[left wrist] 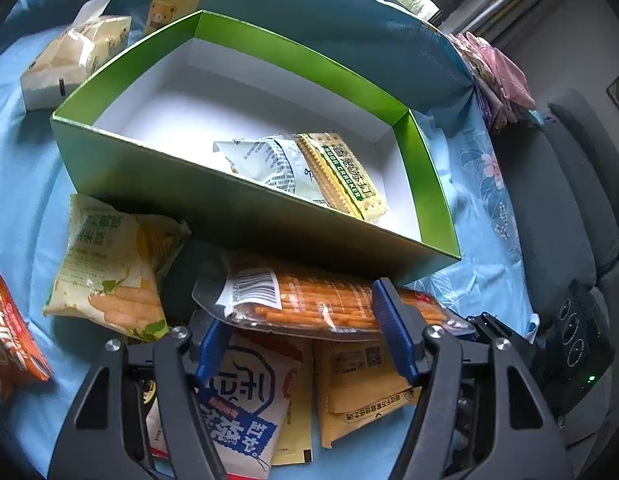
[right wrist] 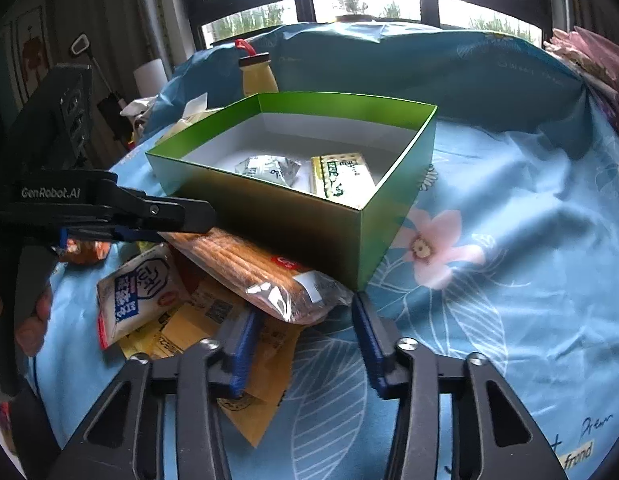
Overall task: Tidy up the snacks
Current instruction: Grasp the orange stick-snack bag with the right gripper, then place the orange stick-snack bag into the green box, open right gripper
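Against the near wall of the green box (left wrist: 229, 216): the pack of orange stick biscuits (left wrist: 317, 300) lies tilted on a heap of other snacks, barcode end toward your left.
Your left gripper (left wrist: 301, 308): straddles that pack, with one blue pad over it and the other tucked under its clear seal (I cannot tell whether both pads actually press).
Your right gripper (right wrist: 303, 306): jaws parted, the pack's foil end just at the tips, with no pad visibly pressing on it.
Inside the box: a soda cracker pack (left wrist: 341, 176) and a white sachet (left wrist: 265, 160), side by side on the white floor.
Heap under the pack: a white-and-blue pouch (left wrist: 237, 400) and tan sachets (left wrist: 361, 384).
Beside the heap: a yellow-green pouch (left wrist: 109, 264).
Underneath everything: the blue floral cloth (right wrist: 489, 260).
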The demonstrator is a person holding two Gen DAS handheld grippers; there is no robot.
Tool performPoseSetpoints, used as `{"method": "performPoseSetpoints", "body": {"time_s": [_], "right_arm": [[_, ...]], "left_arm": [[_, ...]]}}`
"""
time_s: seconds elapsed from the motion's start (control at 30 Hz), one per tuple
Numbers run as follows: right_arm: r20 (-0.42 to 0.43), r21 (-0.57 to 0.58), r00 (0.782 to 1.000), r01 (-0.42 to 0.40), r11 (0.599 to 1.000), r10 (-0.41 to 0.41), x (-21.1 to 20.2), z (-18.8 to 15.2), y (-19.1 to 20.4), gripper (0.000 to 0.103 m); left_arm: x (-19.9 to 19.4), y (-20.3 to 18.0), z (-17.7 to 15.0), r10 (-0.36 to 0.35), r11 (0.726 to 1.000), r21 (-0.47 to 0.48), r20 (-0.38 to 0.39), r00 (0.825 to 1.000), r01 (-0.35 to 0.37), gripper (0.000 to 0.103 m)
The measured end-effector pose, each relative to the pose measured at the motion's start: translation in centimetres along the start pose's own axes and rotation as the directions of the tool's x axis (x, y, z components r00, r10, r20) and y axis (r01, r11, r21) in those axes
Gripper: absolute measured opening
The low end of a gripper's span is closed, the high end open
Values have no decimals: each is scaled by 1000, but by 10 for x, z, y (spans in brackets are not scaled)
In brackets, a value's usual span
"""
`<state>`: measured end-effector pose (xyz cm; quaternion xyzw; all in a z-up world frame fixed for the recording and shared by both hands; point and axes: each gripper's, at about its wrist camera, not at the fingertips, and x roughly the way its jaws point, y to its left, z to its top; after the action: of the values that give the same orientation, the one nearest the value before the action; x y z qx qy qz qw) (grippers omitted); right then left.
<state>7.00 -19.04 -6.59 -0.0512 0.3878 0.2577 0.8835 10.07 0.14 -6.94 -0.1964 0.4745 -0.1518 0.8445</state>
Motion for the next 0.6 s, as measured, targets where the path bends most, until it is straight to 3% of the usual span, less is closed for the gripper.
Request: {"method": "performPoseSetpoints", "body": {"time_s": [0.17,0.47,0.5,0.53,0.6], "right_arm": [[9,-23,1000,-14,1000,14,-4,-3,4,25],[47,-21,998,-45,999,46,-29,-2,17,24],[51,-24,997,-50,998,51,-32,-2,19,24],[61,-25,995,-73,997,74,-37,-1,22,24],[71,-42,994,-81,996,84,-42,2,30,24]], "left_arm": [[-6,-4,-2,19,999,31,8,1000,-19,67],[-35,-25,-10,18,995,98,59,998,-24,67],[-39,-27,-11,-7,995,101,57,998,1,58],[-41,-31,-13,-34,994,103,47,998,29,58],[-47,-39,-15,-16,992,128,65,998,7,58]]}}
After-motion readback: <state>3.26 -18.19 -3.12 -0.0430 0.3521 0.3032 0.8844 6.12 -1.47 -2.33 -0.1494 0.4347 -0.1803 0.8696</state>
